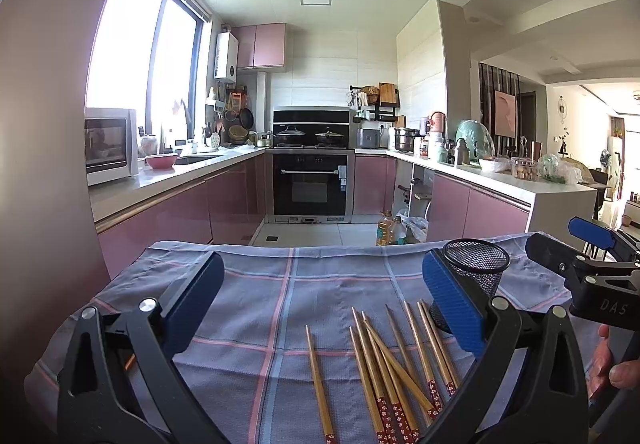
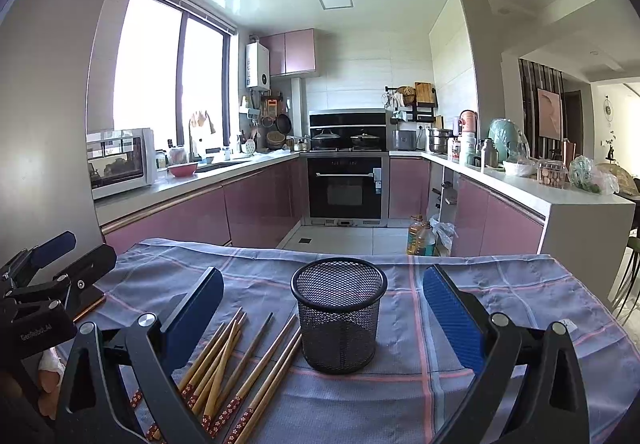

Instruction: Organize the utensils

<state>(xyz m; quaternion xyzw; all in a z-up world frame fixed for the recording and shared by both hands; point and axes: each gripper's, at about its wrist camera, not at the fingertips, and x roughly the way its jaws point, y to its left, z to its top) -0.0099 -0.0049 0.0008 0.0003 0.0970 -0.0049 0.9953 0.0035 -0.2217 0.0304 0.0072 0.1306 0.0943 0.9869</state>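
Note:
Several wooden chopsticks (image 1: 394,368) with red flowered ends lie loose on a blue checked cloth (image 1: 280,284). My left gripper (image 1: 322,308) hovers open just above them, nothing between its blue pads. A black mesh cup (image 2: 338,318) stands upright and empty on the cloth, centred between the fingers of my open right gripper (image 2: 324,310). The same chopsticks (image 2: 236,368) fan out left of the cup in the right wrist view. In the left wrist view the mesh cup (image 1: 476,272) sits partly behind the right finger.
The cloth-covered table's far edge (image 2: 320,252) drops to a kitchen floor with oil bottles (image 2: 420,238). Pink cabinets, an oven (image 2: 346,190) and cluttered counters lie beyond. A hand (image 1: 612,364) holds the other gripper at the right of the left wrist view.

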